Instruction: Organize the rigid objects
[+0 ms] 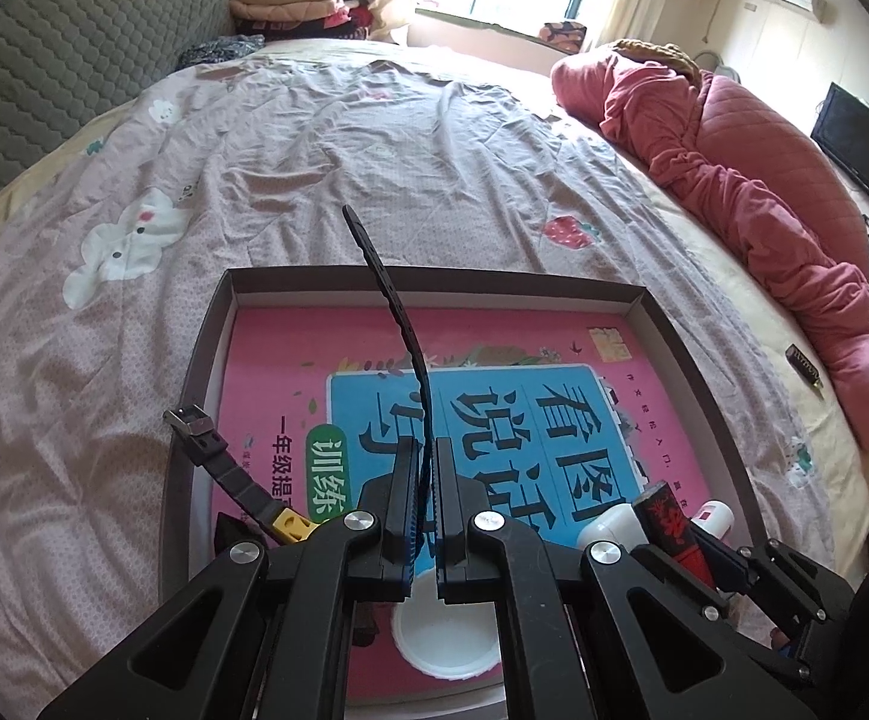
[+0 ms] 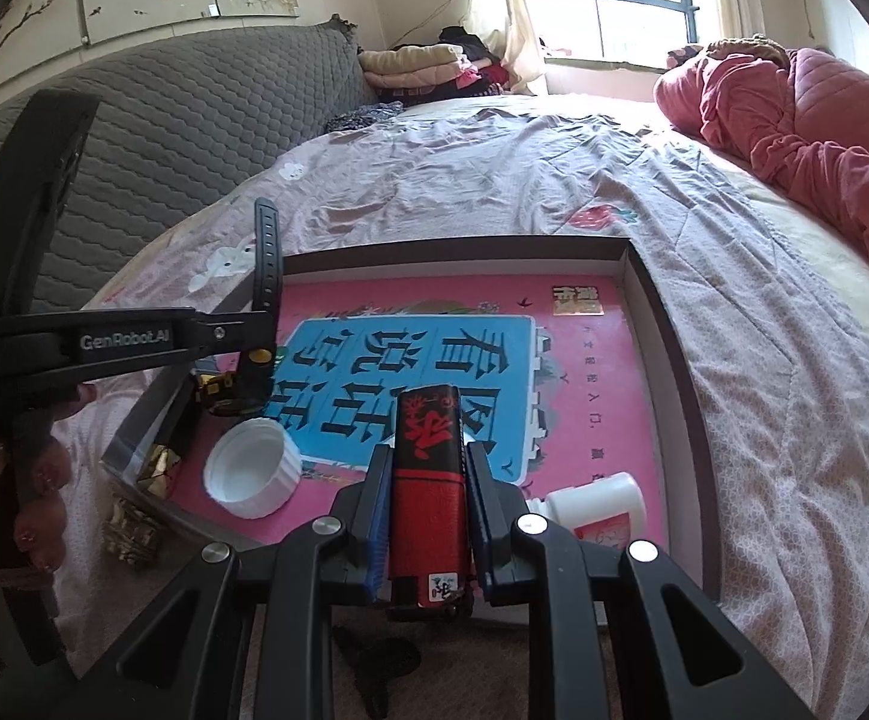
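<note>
Sunlight from the window is falling across a bed where a shallow box [image 1: 644, 300] is lying with a pink book [image 2: 584, 396] inside. The left gripper [image 1: 428, 468] is pinching a black watch strap [image 1: 395, 312] upright over the box; the right wrist view is showing the watch body [image 2: 236, 387] hanging beneath that gripper's fingers. The right gripper [image 2: 428, 480] is clamping a red-and-black lighter [image 2: 428, 480] above the book. Only the right view is fully revealing the white cap [image 2: 254, 471] and small white bottle [image 2: 599, 501] resting on the book.
</note>
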A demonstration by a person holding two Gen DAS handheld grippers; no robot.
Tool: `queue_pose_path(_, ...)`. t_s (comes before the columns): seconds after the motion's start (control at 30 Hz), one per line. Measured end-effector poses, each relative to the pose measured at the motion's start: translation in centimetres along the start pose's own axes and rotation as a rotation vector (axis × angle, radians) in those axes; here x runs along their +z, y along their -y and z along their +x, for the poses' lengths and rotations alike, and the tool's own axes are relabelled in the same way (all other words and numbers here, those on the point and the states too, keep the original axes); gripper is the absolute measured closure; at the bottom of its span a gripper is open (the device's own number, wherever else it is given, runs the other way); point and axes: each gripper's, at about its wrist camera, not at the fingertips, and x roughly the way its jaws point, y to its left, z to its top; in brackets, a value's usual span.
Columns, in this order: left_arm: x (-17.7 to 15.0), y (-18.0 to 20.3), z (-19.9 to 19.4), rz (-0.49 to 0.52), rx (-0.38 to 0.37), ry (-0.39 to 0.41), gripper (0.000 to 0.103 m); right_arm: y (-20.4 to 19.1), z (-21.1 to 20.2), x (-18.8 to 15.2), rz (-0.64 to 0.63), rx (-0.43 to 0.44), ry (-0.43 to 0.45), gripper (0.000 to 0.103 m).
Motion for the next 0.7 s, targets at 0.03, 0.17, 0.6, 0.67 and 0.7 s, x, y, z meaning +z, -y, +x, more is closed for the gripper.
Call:
queue_pose_path(0.03, 0.02, 0.00, 0.03, 0.000, 0.000, -0.002, 0.099, 0.15, 0.09, 0.00, 0.007, -0.003, -0.003, 0.080)
queue_pose_path(0.17, 0.08, 0.04, 0.13, 0.001, 0.000, -0.005, 0.099, 0.41, 0.14, -0.03, 0.018, 0.002, -0.003, 0.080)
queue_pose_path(0.6, -0.16, 0.21, -0.27, 0.008, -0.013, -0.004, 0.099, 0.31, 0.31, 0.08, 0.012, 0.013, 0.001, 0.080)
queue_pose_path(0.67, -0.19, 0.28, -0.32, 0.007, -0.013, -0.005, 0.099, 0.30, 0.40, 0.10, 0.013, 0.012, -0.003, 0.080)
queue_pose_path(0.7, -0.21, 0.32, -0.29, 0.009, -0.014, -0.005, 0.099, 0.33, 0.48, 0.08, 0.016, 0.012, -0.007, 0.080)
